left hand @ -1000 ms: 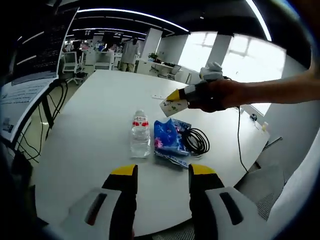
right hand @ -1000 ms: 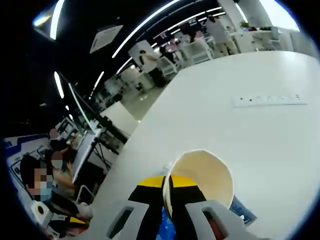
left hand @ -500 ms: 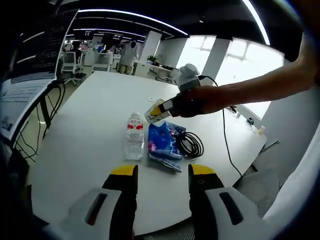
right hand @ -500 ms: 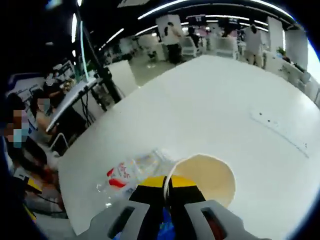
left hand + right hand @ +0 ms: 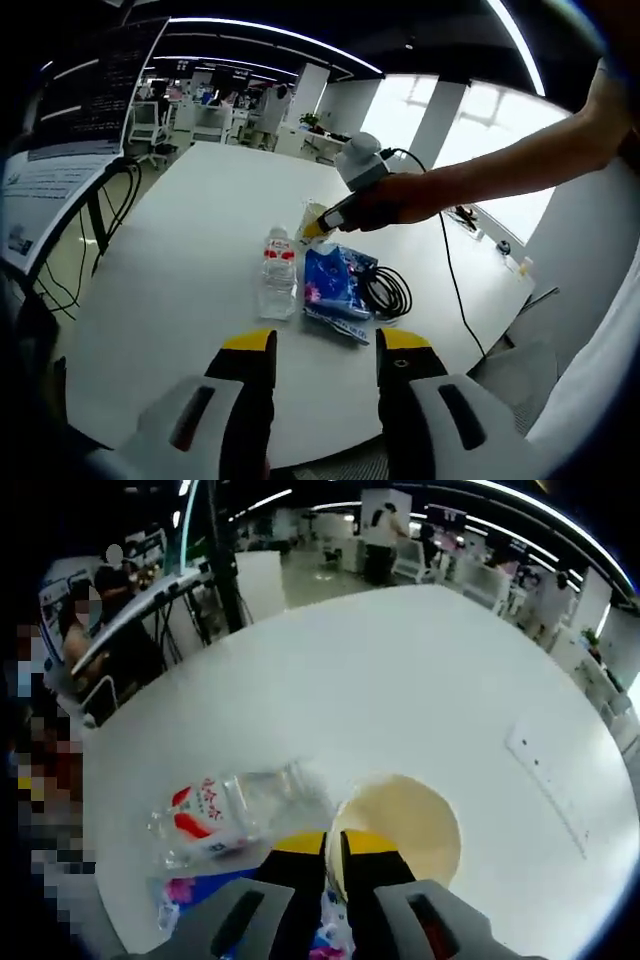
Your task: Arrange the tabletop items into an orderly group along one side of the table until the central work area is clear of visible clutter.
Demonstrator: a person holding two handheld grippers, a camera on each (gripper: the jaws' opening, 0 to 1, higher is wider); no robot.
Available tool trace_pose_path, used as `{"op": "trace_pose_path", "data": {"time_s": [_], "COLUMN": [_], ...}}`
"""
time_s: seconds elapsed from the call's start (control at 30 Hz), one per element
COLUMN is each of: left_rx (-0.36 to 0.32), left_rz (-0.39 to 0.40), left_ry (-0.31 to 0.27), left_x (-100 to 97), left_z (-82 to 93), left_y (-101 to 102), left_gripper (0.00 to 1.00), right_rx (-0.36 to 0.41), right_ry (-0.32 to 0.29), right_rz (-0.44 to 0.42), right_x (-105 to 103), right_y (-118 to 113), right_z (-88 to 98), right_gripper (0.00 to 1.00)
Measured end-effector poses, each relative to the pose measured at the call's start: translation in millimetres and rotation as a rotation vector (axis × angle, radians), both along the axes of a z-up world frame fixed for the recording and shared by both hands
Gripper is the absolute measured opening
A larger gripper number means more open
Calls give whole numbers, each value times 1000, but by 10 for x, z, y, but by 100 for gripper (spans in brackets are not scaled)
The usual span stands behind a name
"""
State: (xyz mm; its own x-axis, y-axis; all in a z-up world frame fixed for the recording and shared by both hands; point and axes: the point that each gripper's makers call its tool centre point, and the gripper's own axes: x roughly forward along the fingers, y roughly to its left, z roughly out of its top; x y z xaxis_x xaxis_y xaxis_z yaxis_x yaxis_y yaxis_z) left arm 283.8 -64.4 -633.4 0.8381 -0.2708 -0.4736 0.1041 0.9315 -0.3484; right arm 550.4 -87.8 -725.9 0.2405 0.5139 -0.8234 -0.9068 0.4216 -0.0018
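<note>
Two grippers: right gripper [image 5: 333, 842] pinching paper cup [image 5: 398, 820] by its rim, lower centre of right gripper view, beside water bottle [image 5: 278, 274]; left gripper [image 5: 325, 345] spread wide, bottom centre. Blue packet [image 5: 337, 285] and coiled black cable [image 5: 388, 290] mid-frame on white worktop [image 5: 180, 260].

1. Bottle [image 5: 278, 281]: clear plastic with a red-and-white label, standing upright on the white table [image 5: 190, 260], just left of the pack.
2. Pack [image 5: 335, 285]: a blue printed soft packet lying flat between bottle and cable.
3. Cable [image 5: 387, 290]: black, coiled, touching the pack's right edge.
4. Cup [image 5: 400, 825]: cream paper cup, open mouth facing the right gripper view's camera, its rim pinched, held just above the bottle and pack.
</note>
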Motion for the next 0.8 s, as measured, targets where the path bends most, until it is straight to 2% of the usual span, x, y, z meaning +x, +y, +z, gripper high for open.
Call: {"op": "trace_pose_path", "data": {"time_s": [0.13, 0.23, 0.47, 0.67, 0.8], "left_rx": [1, 14, 12, 29, 35], "left_rz": [-7, -20, -37, -83, -108], "left_ry": [6, 10, 13, 20, 20], "left_x": [9, 10, 25, 48, 44], "left_z": [-17, -27, -23, -15, 6], "left_y": [-16, -43, -105, -214, -297], "left_gripper": [38, 38, 38, 39, 40], "right_rx": [10, 2, 24, 98, 101], "right_ry": [5, -13, -31, -50, -59], "right_rz": [24, 44, 42, 2, 17], "right_x": [-33, -46, -90, -151, -244], "right_y": [35, 31, 19, -12, -79], "right_z": [26, 42, 116, 310, 365], "right_gripper": [10, 13, 19, 23, 27]}}
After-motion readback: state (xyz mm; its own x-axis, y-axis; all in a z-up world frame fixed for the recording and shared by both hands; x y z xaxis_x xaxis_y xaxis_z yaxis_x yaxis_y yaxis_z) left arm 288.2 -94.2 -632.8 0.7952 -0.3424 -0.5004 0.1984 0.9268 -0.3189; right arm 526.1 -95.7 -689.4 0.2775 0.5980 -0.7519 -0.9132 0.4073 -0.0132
